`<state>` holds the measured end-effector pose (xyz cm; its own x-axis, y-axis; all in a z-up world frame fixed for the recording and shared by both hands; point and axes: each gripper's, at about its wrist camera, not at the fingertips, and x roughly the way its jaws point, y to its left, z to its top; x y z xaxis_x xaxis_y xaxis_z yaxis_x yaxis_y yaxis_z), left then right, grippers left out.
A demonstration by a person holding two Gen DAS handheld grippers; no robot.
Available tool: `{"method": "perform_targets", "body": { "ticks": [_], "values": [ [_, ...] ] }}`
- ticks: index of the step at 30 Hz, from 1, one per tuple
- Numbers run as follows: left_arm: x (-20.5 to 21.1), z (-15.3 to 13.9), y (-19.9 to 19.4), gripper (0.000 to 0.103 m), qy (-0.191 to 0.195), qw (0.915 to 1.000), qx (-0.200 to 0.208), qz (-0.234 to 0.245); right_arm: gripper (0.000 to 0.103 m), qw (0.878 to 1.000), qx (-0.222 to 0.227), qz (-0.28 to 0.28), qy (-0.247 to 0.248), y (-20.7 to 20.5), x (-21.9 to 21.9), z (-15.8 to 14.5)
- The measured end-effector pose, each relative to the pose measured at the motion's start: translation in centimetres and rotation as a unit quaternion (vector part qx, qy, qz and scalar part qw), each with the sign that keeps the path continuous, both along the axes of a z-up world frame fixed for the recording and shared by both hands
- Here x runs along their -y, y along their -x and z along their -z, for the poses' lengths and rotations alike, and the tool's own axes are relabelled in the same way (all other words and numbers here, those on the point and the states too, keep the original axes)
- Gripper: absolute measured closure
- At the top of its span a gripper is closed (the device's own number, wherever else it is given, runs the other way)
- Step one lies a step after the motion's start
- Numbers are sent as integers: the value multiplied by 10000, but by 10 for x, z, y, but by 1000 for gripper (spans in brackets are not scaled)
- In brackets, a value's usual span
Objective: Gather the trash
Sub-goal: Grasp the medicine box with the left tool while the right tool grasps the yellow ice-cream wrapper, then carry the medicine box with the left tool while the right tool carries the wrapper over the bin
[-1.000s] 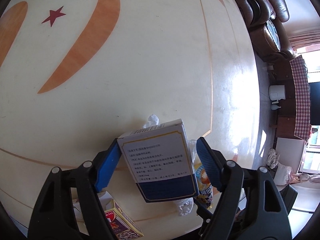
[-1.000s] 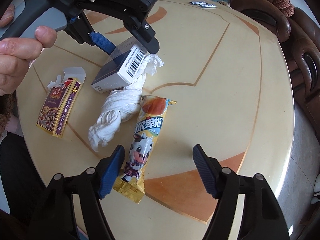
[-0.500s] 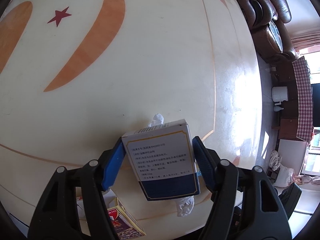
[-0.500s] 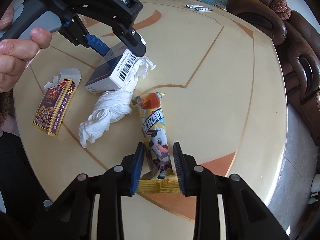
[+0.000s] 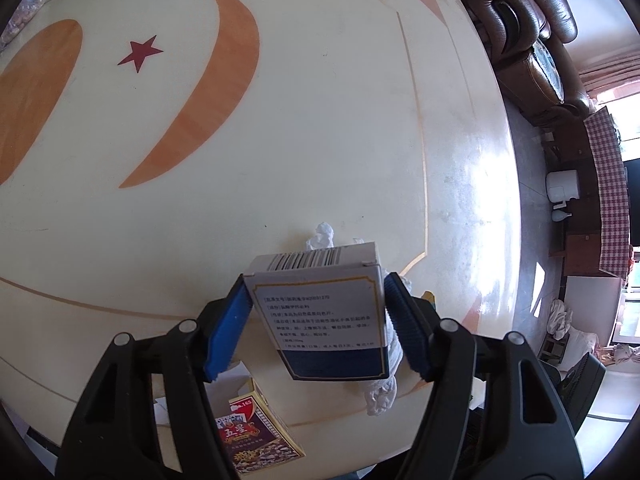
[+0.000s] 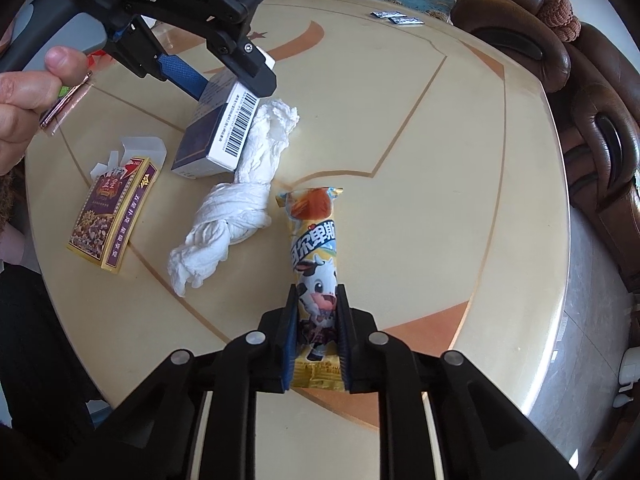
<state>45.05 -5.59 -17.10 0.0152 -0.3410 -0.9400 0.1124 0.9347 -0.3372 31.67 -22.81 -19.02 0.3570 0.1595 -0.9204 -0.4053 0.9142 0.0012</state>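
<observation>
Right hand-held gripper: blue pads pressed against both sides of the snack wrapper, near its lower end. Wrapper lies flat on the worktop and runs straight ahead from between the pads. Ahead and left of this gripper: twisted white tissue, just beside the wrapper's far end. Further left: purple and gold carton with its white flaps open, lying flat.

Left hand-held gripper: clamped on a white and navy medicine box, pads on its two long sides. Barcode end points away from the camera. From the right wrist view, box is tilted, its low end at or just above the worktop (contact not discernible), its barcode side touching the tissue. Person's hand grips the handle.

Beyond the box: tissue tip, then open worktop with orange crescents and a red star. Brown leather sofa past the far edge.
</observation>
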Motion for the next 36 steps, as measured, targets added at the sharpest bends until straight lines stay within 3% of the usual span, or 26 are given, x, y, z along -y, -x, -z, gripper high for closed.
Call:
{"method": "perform_targets", "body": {
  "ticks": [23,36],
  "values": [
    [-10,-74,40,38,-111,9969,726,293,86,9990,351,258,-57,24,3,-54],
    [-15,-121,128,38,-146,9892,1257,746,86,9981,565,227,-88,79,-6,-84]
  ]
}}
